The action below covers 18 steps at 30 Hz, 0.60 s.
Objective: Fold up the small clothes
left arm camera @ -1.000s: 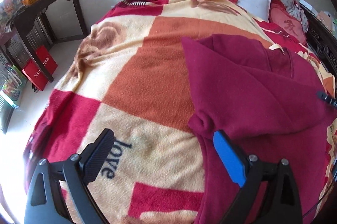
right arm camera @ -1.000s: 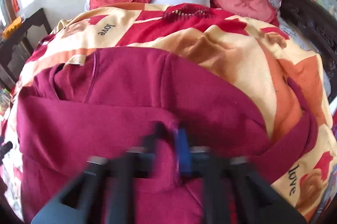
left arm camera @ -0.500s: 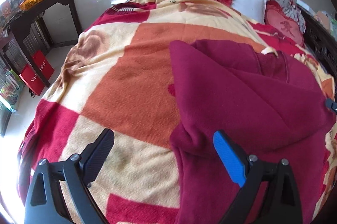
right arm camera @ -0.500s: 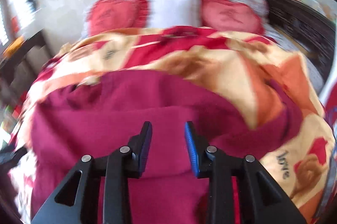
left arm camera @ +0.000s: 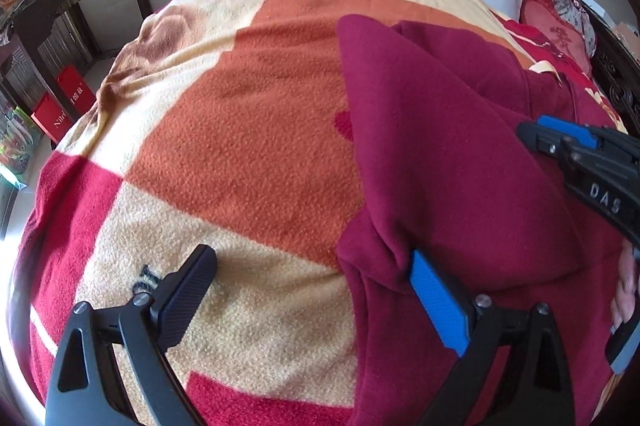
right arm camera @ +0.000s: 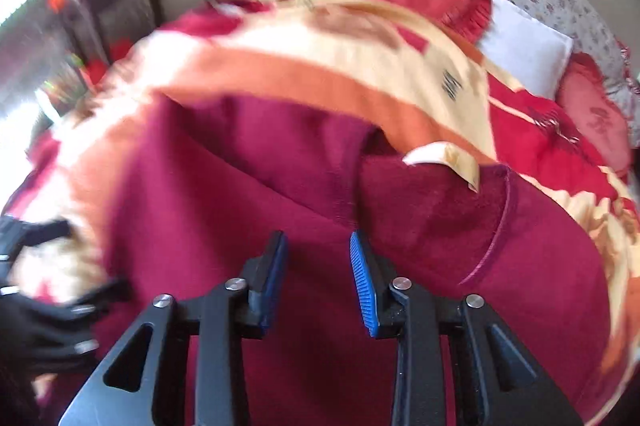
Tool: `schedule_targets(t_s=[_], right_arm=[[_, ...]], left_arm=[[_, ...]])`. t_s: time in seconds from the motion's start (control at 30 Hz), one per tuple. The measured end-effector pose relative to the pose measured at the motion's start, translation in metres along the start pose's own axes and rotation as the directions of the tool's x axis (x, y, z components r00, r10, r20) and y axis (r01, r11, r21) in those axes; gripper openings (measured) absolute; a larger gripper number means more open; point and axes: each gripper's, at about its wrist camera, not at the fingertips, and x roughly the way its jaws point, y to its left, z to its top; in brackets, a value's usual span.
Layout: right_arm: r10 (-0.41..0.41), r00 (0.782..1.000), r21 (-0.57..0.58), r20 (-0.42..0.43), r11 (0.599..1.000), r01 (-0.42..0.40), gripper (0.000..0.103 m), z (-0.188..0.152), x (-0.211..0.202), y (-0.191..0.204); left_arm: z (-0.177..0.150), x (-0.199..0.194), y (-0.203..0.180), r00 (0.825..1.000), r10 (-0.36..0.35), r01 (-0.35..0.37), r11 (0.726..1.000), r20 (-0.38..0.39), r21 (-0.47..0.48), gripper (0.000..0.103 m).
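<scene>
I was mid-fold on the maroon sweatshirt — left gripper wide, right gripper narrow, both empty — next, grab its edge.

A maroon garment lies on a blanket checked in orange, cream and red.

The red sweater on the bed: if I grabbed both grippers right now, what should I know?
Left gripper: open, empty, its blue finger beside the sweater's bunched edge.
Right gripper: jaws just opened, nothing between them, above the sweater.
Maroon sweater: lying on the checkered blanket, one side already folded across the body.
Left to do: probably the remaining folds and smoothing; not a neat bundle yet.
</scene>
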Motion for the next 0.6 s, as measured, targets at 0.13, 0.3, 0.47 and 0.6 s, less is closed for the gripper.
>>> schedule_targets(t_s=[0.13, 0.3, 0.47, 0.6], right_arm=[[0.055, 0.992, 0.002, 0.115, 0.998, -0.056, 0.020, -0.004, -0.024, -0.010], [0.052, 0.999, -0.057, -0.014, 0.997, -0.053, 0.012, -0.009, 0.004, -0.019], [0.033, 0.994, 0.043, 0.104, 0.998, -0.038, 0.000, -0.015, -0.021, -0.038], [0.038, 0.997, 0.108, 0.071, 0.993, -0.045, 0.000, -0.016, -0.011, -0.047]], left_arm=[[-0.001, 0.003, 0.001, 1.000, -0.009, 0.009, 1.000, 0.003, 0.000, 0.100], [0.000, 0.004, 0.000, 1.000, -0.006, 0.006, 1.000, 0.004, 0.000, 0.100], [0.001, 0.006, 0.000, 1.000, -0.004, 0.004, 1.000, 0.008, -0.005, 0.102], [0.002, 0.005, -0.003, 1.000, 0.014, -0.014, 1.000, 0.004, 0.002, 0.102]])
